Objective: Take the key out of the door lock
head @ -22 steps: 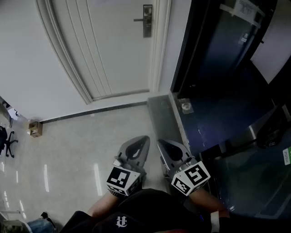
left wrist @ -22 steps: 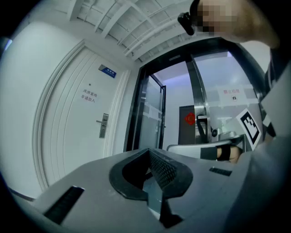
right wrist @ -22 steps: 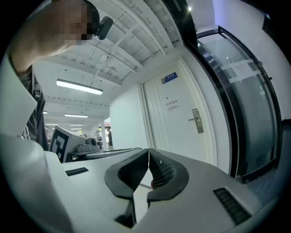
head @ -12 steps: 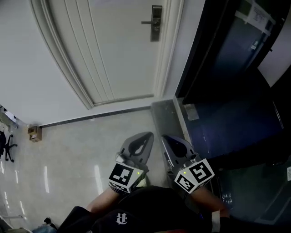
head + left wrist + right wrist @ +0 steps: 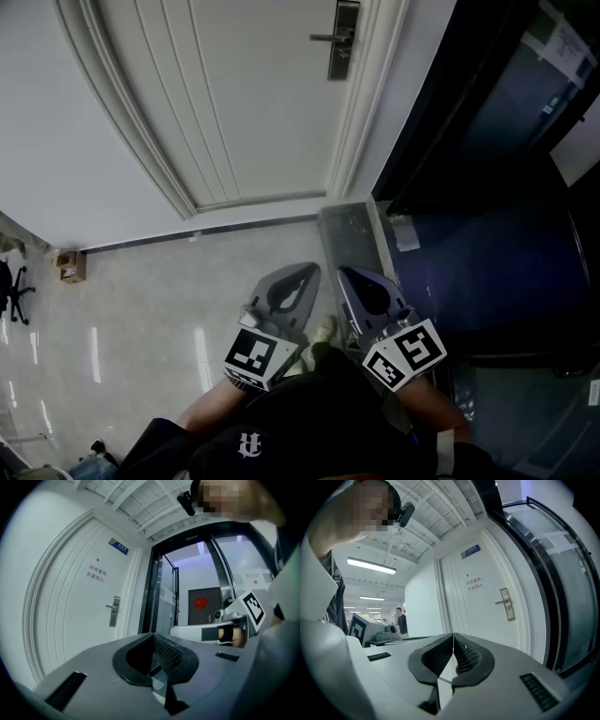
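The door lock (image 5: 343,39) sits on the white door (image 5: 253,103), well ahead of me, lower and nearer in the head view than a moment ago, so I judge I am closing in but not within reach. My left claw (image 5: 302,272) and right claw (image 5: 354,277) ride side by side, each pressed together on nothing. The key is too small to make out.

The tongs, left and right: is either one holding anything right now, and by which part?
Nothing is held. The left tongs and the right tongs are both shut with nothing between them, well away from the door lock.
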